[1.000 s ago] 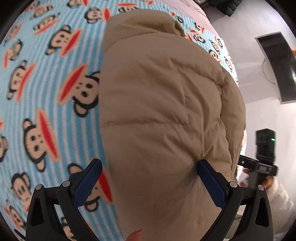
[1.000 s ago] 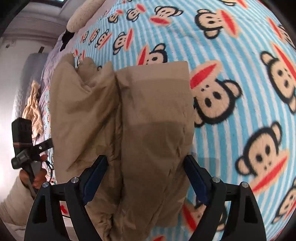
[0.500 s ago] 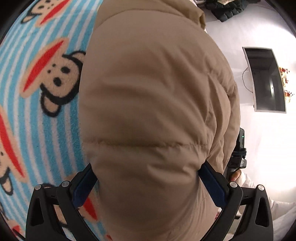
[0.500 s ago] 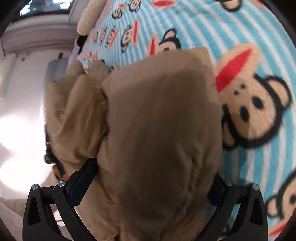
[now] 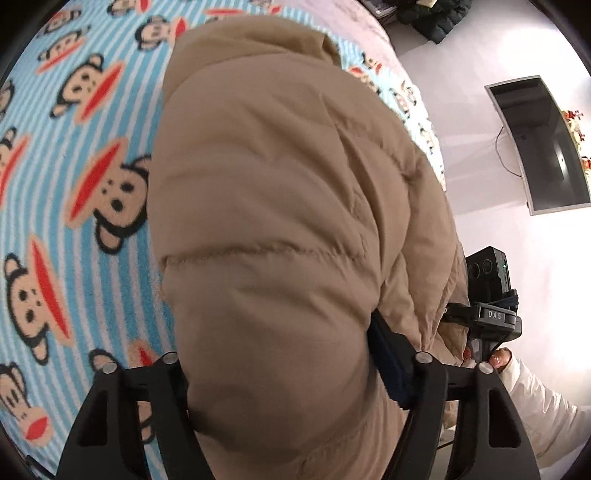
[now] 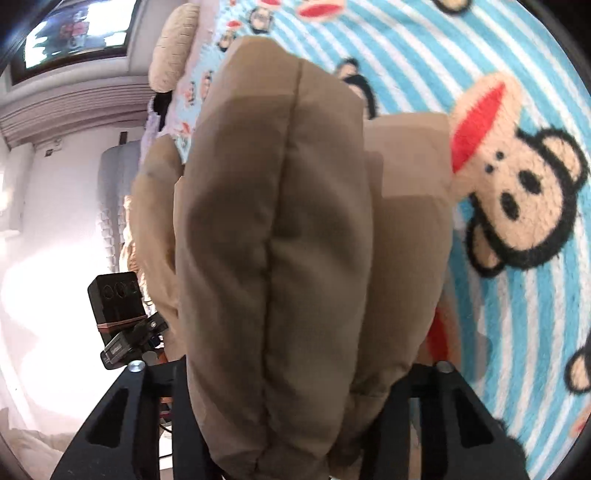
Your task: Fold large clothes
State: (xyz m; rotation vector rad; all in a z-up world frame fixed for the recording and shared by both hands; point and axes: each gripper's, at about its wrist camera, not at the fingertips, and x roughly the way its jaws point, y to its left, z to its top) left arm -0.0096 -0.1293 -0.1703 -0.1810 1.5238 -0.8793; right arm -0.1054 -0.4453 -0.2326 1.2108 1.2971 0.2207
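Observation:
A tan puffer jacket (image 5: 280,206) lies folded on a bed with a blue-striped monkey-print blanket (image 5: 74,184). My left gripper (image 5: 284,373) is shut on the jacket's near edge, which bulges between its jaws and hides the left fingertip. In the right wrist view the same jacket (image 6: 280,240) fills the middle, and my right gripper (image 6: 295,387) is shut on a thick bunched fold of it, lifted off the blanket (image 6: 517,110). Both fingertips there are hidden by fabric. Each view shows the other gripper's black camera unit beside the jacket.
A wall-mounted screen (image 5: 539,144) and dark clothes (image 5: 424,14) lie beyond the bed's right edge in the left wrist view. A beige pillow (image 6: 170,48) sits at the head of the bed. A window (image 6: 74,33) is at top left.
Both grippers have closed from open onto the jacket's near edge. The jacket now bunches up between the jaws and is raised off the blanket.

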